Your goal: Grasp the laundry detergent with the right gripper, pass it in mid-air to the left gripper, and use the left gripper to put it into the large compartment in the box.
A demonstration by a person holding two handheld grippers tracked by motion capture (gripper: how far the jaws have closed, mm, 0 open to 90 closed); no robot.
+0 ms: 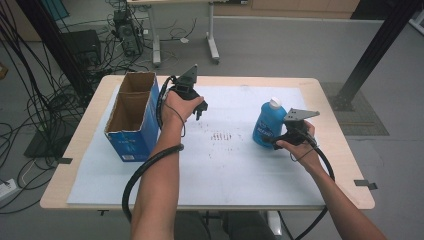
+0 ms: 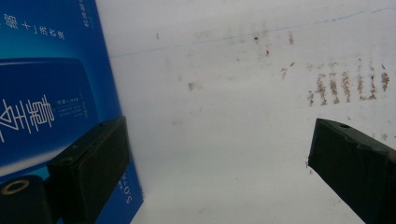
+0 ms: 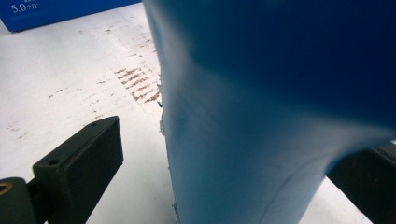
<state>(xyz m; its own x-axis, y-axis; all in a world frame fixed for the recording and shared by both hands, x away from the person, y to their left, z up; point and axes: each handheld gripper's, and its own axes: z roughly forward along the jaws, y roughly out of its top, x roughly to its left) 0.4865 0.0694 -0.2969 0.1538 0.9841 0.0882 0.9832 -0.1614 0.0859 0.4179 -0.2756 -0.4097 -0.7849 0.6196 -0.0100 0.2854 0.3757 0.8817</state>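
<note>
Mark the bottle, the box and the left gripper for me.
bottle (image 1: 266, 126), high view, on its blue body.
box (image 1: 131, 142), high view, on its blue front wall.
left gripper (image 2: 219, 163), left gripper view, midway between its open jaws.

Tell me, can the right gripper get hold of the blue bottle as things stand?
Probably yes: the right gripper is open, its jaws already either side of the bottle, with nothing between them.
</note>
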